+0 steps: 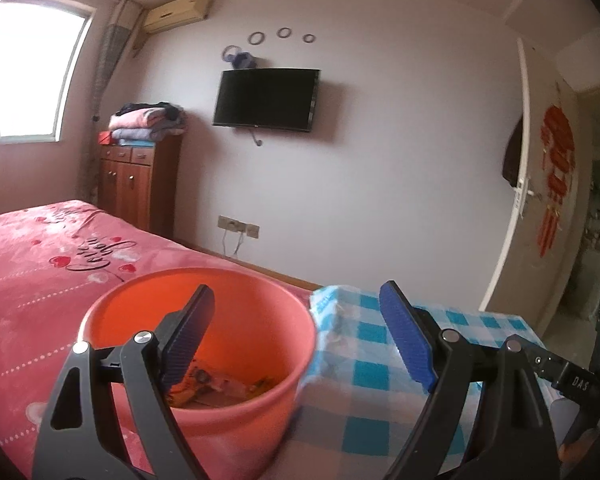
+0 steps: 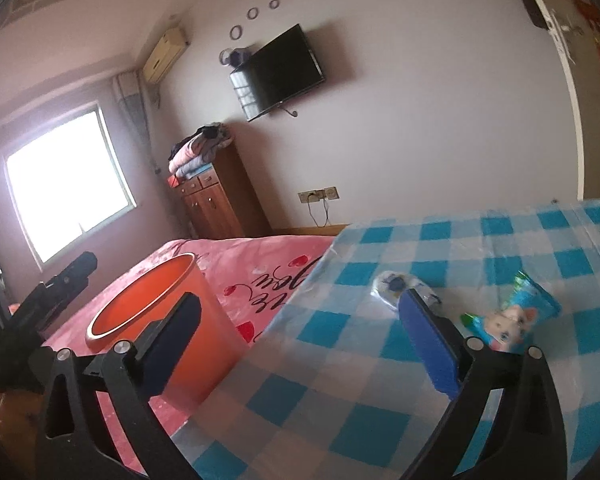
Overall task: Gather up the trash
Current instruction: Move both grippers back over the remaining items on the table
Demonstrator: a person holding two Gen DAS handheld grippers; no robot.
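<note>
An orange bucket (image 1: pixel 240 320) stands on the pink bed beside the checked table; it holds wrappers (image 1: pixel 220 388) at its bottom. It also shows in the right wrist view (image 2: pixel 196 320). My left gripper (image 1: pixel 300 340) is open and empty, held over the bucket's right rim. My right gripper (image 2: pixel 300 340) is open and empty, above the table's left edge. On the table lie a blue snack packet (image 2: pixel 512 320) with a cat picture and a crumpled white-blue wrapper (image 2: pixel 396 286), both just beyond my right finger. The left gripper's body (image 2: pixel 40 304) shows at the left.
The blue-checked table (image 2: pixel 380 400) with a clear plastic cover adjoins the pink bed (image 1: pixel 40 264). A wooden cabinet (image 1: pixel 136 184) with folded blankets stands by the far wall under a window. A TV (image 1: pixel 266 100) hangs on the wall. An open door (image 1: pixel 516 200) is at right.
</note>
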